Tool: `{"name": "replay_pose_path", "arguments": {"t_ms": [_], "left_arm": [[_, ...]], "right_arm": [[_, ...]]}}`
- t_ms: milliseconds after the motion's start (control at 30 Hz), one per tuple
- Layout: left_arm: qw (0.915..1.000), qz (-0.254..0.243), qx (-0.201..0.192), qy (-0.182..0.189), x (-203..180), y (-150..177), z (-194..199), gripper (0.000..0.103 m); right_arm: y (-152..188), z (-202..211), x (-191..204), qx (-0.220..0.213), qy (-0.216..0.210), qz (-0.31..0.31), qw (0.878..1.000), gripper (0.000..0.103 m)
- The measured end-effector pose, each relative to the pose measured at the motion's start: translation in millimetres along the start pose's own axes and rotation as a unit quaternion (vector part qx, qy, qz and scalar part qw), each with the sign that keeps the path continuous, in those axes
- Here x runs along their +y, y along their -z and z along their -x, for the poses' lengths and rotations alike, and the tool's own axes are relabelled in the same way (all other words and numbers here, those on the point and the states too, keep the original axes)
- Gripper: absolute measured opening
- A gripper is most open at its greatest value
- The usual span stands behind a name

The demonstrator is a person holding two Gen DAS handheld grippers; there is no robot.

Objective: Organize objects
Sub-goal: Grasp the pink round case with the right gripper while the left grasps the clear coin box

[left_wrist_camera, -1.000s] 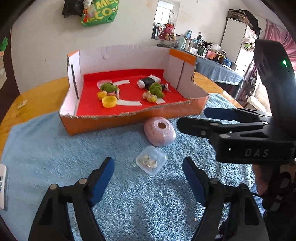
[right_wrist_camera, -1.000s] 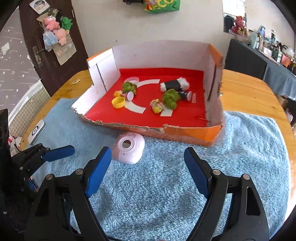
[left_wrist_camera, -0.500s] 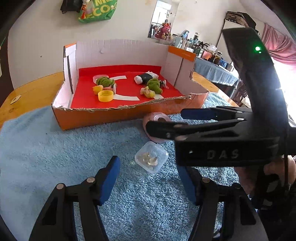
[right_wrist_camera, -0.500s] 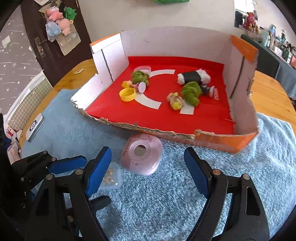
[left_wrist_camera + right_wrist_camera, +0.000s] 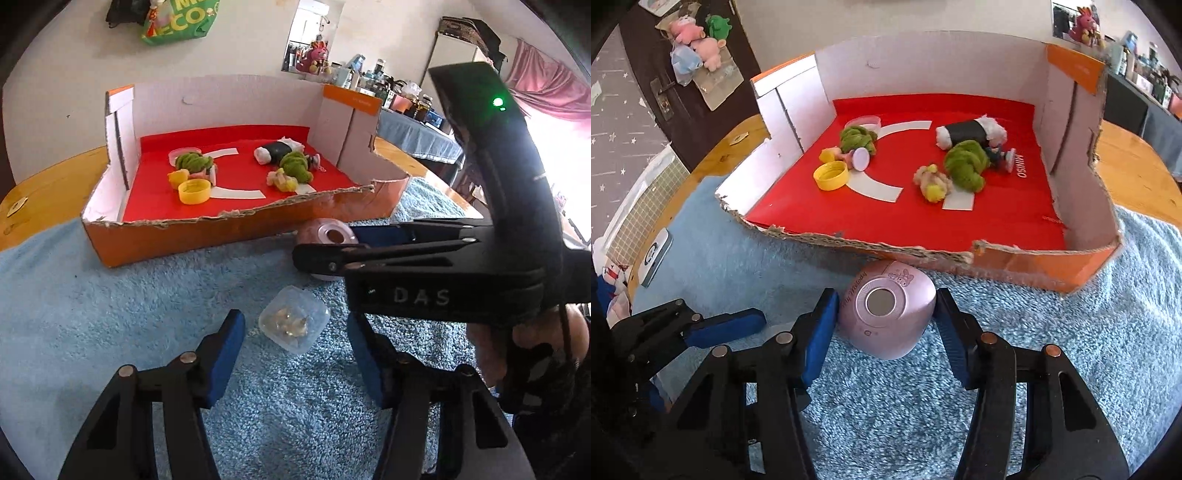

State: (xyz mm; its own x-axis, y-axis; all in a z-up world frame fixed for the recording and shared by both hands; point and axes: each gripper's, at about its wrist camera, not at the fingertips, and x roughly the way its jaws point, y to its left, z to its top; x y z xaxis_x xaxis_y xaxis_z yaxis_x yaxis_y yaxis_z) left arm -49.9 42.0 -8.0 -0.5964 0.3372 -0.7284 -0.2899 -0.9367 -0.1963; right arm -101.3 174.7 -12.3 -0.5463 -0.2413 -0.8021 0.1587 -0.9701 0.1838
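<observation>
Pink rounded gadget (image 5: 886, 317) lying on the blue towel (image 5: 1052, 369), just in front of the torn front wall of the cardboard box (image 5: 1034, 264), framed between the spread blue fingers (image 5: 822, 332) of the right gripper (image 5: 884, 334). Left pad close to touching its side, right pad at its edge; not yet squeezed. Smooth, domed shell: likely to squirt forward or roll against the box wall if clamped off-centre or too near the curved top. Soft towel pile underneath could also snag the pads on the way in.

Beside it, nearer the left gripper (image 5: 295, 354), a small clear lidded container (image 5: 293, 325) holding something pale, also on the towel, between fingers held wide apart. Both grippers crowded close together; risk of knocking one another, or nudging the container, during the lift.

Inside the box: yellow cap (image 5: 831, 176), green yarn bundles (image 5: 964, 164), a black-wrapped roll (image 5: 967, 133).
</observation>
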Motion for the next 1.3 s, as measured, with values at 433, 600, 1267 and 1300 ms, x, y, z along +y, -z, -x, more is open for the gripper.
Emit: {"name": "replay_pose_path", "arguments": {"t_ms": [433,600,1267,1300], "left_arm": [[0.9998,-0.011,0.005,-0.014,3,-3,-9,0.043],[0.9996,-0.012,-0.001,-0.024,1,-1,-3,0.043],[0.9969,0.002,-0.065,-0.045,6,-32,42,0.043],[0.9967,0.003,-0.067,-0.045,6,-34,43,0.043]], "right_arm": [[5,16,-9,-0.009,-0.019,-0.015,1.0,0.051],[6,23,-5,-0.018,-0.023,-0.012,1.0,0.051],[-3,57,5,-0.057,-0.043,0.001,0.997,0.051],[-4,59,5,-0.061,-0.043,0.002,0.997,0.051]]}}
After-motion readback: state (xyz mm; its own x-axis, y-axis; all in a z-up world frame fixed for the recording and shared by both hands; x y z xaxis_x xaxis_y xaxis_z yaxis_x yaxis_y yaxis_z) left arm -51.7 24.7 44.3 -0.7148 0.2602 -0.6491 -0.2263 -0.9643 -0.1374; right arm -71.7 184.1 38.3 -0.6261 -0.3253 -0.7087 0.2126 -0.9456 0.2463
